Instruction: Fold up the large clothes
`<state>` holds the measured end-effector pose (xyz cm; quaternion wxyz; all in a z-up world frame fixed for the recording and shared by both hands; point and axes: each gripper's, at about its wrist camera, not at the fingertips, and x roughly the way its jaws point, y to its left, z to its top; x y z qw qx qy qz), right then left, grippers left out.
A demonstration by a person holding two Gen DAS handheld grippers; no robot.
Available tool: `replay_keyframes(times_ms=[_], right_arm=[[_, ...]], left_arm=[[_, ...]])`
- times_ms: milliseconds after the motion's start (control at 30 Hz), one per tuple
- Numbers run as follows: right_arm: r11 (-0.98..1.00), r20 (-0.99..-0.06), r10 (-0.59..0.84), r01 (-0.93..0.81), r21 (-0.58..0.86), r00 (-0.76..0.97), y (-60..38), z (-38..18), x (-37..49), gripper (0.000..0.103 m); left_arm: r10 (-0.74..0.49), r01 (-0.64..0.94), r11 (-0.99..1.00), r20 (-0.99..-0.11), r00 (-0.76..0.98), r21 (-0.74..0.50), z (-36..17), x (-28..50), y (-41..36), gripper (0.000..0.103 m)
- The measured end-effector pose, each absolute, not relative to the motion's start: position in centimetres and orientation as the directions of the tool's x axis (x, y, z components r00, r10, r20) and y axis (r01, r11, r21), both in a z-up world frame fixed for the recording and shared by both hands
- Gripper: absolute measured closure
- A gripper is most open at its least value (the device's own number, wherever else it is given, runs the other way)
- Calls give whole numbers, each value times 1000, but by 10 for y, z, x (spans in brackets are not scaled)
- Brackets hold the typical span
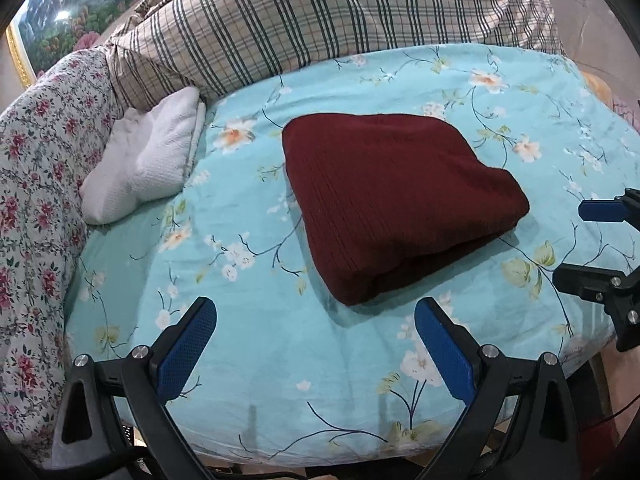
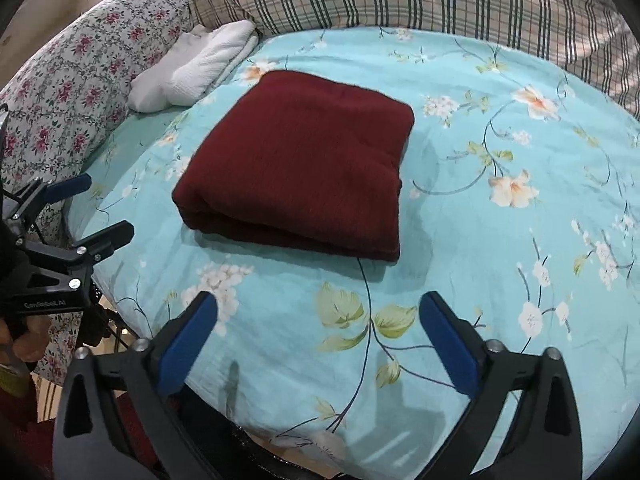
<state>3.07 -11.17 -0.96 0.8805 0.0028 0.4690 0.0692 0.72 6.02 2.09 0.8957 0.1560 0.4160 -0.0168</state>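
Observation:
A dark red knitted garment (image 1: 396, 200) lies folded into a thick rectangle on the light blue floral bed sheet (image 1: 248, 360). It also shows in the right wrist view (image 2: 300, 160). My left gripper (image 1: 316, 312) is open and empty, hovering over the sheet just in front of the garment's near corner. My right gripper (image 2: 318, 308) is open and empty, over the sheet in front of the garment's folded edge. The right gripper also shows at the right edge of the left wrist view (image 1: 568, 240). The left gripper also shows at the left edge of the right wrist view (image 2: 108, 208).
A folded white textured cloth (image 1: 148, 160) lies at the back left of the bed. A plaid quilt (image 1: 320, 16) is bunched along the back. A red-flowered cover (image 1: 36, 200) runs down the left side. The bed's front edge is right below both grippers.

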Motion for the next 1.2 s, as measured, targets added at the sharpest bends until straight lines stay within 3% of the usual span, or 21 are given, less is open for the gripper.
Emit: replay_keyframes(times_ms=[1200], right_arm=[[987, -838, 152, -130, 97, 524, -107, -12, 69, 1]], left_arm=[[132, 117, 957, -755, 642, 267, 17, 40, 67, 3]])
